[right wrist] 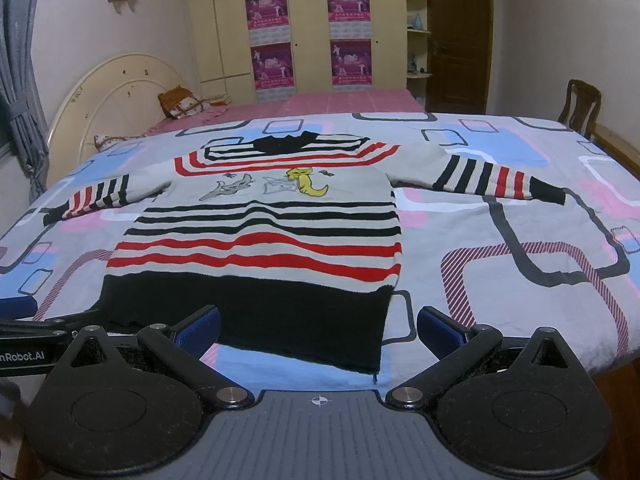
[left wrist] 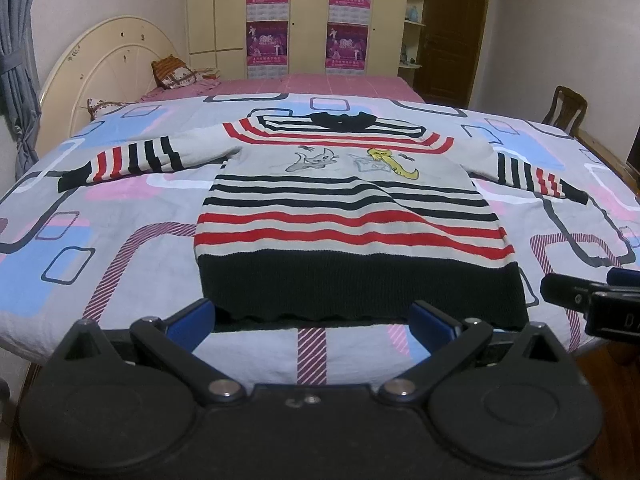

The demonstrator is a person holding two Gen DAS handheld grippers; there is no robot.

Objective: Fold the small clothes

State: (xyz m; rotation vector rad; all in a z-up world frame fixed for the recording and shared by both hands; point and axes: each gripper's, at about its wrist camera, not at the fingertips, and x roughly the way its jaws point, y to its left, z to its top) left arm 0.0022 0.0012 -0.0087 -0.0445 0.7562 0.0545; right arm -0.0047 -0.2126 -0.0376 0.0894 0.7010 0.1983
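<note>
Nearest, the left gripper point(left wrist: 312, 326) and right gripper point(right wrist: 318, 330) both hover with fingers spread wide and empty, just short of the black ribbed hem of a striped knit sweater point(left wrist: 352, 216) lying flat, sleeves out, on the bed's patterned quilt point(left wrist: 120, 240). It looks soft, light and floppy, so I would pinch hem corners or cuffs. Lettering "nRobot.AI" shows on the left gripper's body in the right wrist view; the wardrobe posters point(right wrist: 268, 2) beyond are unreadable.

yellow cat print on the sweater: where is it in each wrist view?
Left wrist: yellow cat print lies right of centre, upper half, on the sweater chest.
Right wrist: yellow cat print lies just left of centre, upper half.
Shared landmark: the grey cat print directly to its left in both views.
</note>
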